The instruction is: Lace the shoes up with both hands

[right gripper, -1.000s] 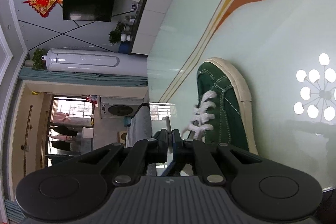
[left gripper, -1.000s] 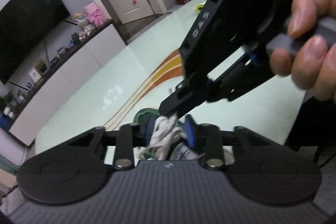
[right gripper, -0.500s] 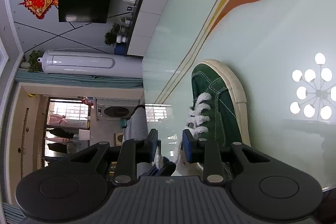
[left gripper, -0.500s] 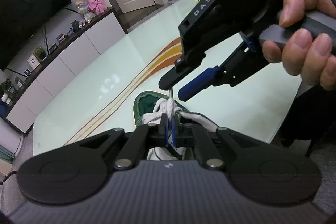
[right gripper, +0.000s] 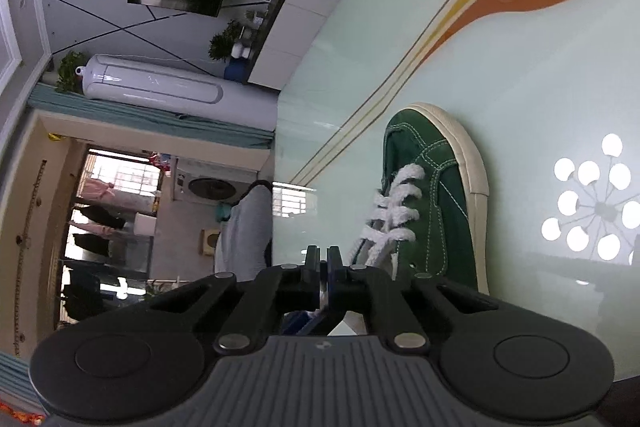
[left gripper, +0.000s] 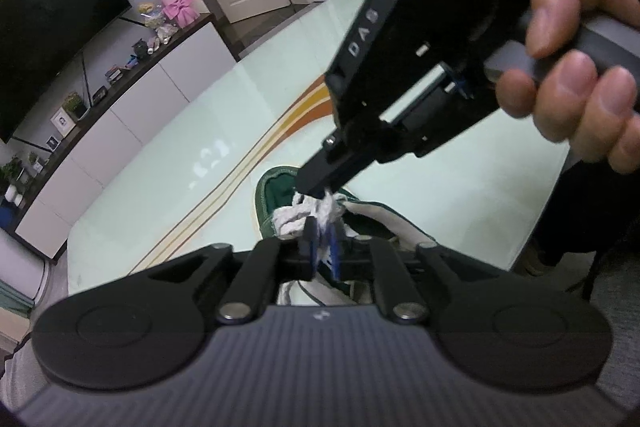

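Showing the knotting stage of lacing: a green canvas sneaker [right gripper: 428, 195] lies on the glass tabletop [right gripper: 540, 67], its white lace [right gripper: 396, 211] already crossed through the eyelets; in the left wrist view the left gripper [left gripper: 320, 247], jaws together, pinches a bunch of lace at 6 o'clock, while the right gripper [left gripper: 320, 189], gripped by the person's hand [left gripper: 580, 79], nips the same bunch from 1 o'clock, its jaws likewise closed; the right wrist view cannot confirm what its fingers hold. The next move probably calls for drawing the two ends apart evenly, keeping both pinches firm.
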Demonstrator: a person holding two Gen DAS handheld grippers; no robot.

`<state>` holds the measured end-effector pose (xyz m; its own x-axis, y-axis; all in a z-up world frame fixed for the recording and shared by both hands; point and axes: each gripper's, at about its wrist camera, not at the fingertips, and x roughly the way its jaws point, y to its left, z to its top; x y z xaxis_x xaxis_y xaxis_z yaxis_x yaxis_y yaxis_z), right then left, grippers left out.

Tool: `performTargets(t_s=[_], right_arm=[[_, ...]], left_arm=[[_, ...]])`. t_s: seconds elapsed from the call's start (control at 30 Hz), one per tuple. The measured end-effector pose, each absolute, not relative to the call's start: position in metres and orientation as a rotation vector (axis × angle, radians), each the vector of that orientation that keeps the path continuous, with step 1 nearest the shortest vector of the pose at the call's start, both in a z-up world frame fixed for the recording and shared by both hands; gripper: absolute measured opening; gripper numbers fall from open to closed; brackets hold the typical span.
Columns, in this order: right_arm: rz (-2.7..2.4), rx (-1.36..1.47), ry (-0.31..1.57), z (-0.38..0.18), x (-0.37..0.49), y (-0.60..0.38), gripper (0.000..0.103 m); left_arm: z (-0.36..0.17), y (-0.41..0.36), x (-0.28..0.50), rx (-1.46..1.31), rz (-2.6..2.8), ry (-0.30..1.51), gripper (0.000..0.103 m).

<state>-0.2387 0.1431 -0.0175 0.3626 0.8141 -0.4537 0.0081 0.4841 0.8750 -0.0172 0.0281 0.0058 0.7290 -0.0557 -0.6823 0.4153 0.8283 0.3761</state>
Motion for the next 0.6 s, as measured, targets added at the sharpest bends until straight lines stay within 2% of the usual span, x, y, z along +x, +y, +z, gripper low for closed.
performTargets(t_s=[0.03, 0.2, 0.27, 0.33, 0.37, 0.4, 0.43, 0.5, 0.6], right_arm=[[0.626, 0.941, 1.084, -0.019, -0.239, 0.143, 0.003], [0.651, 0.974, 1.084, -0.019, -0.240, 0.142, 0.003], [0.665, 0.969, 1.083, -0.017, -0.241, 0.144, 0.003], [0.660, 0.946, 1.082, -0.016, -0.243, 0.144, 0.004], [0.646, 0.899, 1.073, -0.014, -0.244, 0.144, 0.005], [0.640, 0.873, 1.070, -0.013, -0.245, 0.144, 0.011], [0.634, 0.848, 1.067, -0.011, -0.245, 0.144, 0.024], [0.596, 0.698, 1.028, -0.001, -0.250, 0.143, 0.043], [0.552, 0.446, 0.928, 0.019, -0.263, 0.148, 0.042]], left_arm=[[0.007, 0.029, -0.018, 0.535, -0.267, 0.711, 0.024], [0.008, 0.027, -0.017, 0.521, -0.284, 0.714, 0.024], [0.007, 0.026, -0.017, 0.519, -0.294, 0.710, 0.019], [0.006, 0.025, -0.018, 0.515, -0.299, 0.702, 0.005], [0.005, 0.024, -0.018, 0.520, -0.298, 0.700, 0.005], [0.003, 0.023, -0.018, 0.526, -0.305, 0.699, 0.005], [0.000, 0.023, -0.017, 0.532, -0.318, 0.712, 0.005], [-0.006, 0.024, -0.015, 0.542, -0.328, 0.730, 0.005], [-0.010, 0.029, -0.015, 0.554, -0.335, 0.745, 0.005]])
